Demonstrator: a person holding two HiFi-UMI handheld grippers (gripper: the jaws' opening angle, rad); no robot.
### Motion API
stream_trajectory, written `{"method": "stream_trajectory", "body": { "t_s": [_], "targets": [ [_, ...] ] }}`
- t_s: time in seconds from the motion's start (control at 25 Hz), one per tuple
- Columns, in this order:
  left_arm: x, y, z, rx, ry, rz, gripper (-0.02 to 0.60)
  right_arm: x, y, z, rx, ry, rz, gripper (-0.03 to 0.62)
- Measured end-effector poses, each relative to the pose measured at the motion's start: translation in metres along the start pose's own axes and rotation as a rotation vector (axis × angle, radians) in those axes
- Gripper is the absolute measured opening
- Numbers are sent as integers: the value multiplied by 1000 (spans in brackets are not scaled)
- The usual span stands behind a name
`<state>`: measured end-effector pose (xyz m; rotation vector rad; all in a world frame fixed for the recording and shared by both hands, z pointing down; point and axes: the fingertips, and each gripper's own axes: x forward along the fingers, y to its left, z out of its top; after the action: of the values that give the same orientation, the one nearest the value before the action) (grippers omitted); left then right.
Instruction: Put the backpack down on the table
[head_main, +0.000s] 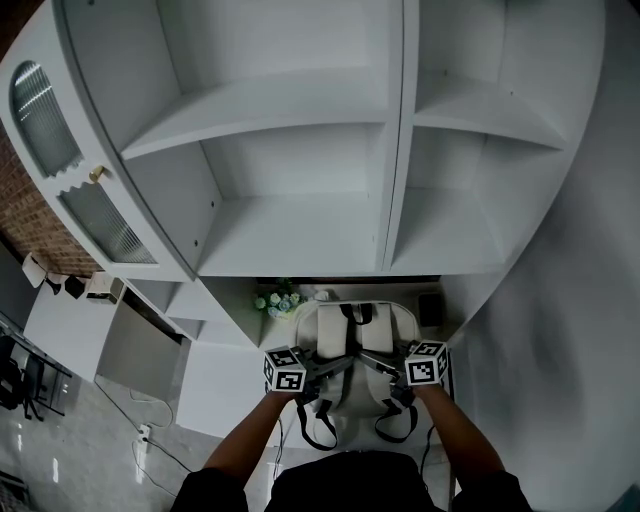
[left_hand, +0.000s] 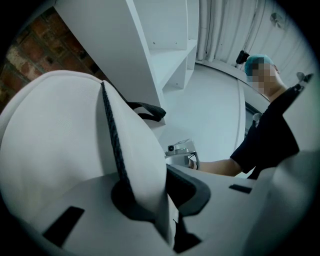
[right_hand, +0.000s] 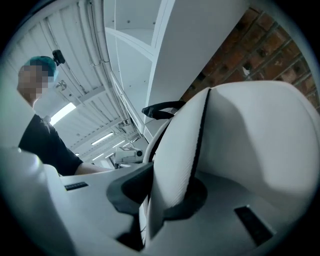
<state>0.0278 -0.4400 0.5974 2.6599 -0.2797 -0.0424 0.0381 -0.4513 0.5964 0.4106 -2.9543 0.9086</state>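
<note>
we look down on a white table (head_main: 232, 390) built into the foot of a tall white shelving unit (head_main: 300, 150), whose bare shelves fill the head view from ten to two o'clock. at nine o'clock a glass-panelled door (head_main: 70, 170) stands beside a brick wall (head_main: 25, 215). at seven o'clock there is a glossy floor (head_main: 60, 460) with a cable (head_main: 150, 440) trailing over it.

the white backpack (head_main: 345, 350) stands upright at six o'clock, close against the unit, with its dark straps (head_main: 320, 430) hanging toward us. we cannot tell whether its base touches the table. a small bunch of flowers (head_main: 277, 300) sits just beside it at its eleven o'clock.

the left gripper (head_main: 328, 366) has its jaws drawn narrow and pinches the backpack's white edge at nine o'clock. the right gripper (head_main: 388, 366) does the same at three o'clock. each gripper view shows a fold of white fabric with a dark seam pressed between the pads.
</note>
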Motion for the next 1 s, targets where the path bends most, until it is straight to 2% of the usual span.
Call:
{"method": "stream_trajectory", "body": {
  "t_s": [0.2,0.4,0.6,1.0],
  "targets": [
    [-2,6,5,-12,-33,13,64,-1,-6,4,-19,22,-32,102],
    [-12,23,17,-59,-94,90,148,-4,-13,3,-15,54,-63,180],
    [-19,30,17,-79,-99,114,195,-10,-18,2,-16,63,-105,199],
    [-20,19,21,-49,-100,131,240,-30,-20,5,-42,51,-180,233]
  ]
}}
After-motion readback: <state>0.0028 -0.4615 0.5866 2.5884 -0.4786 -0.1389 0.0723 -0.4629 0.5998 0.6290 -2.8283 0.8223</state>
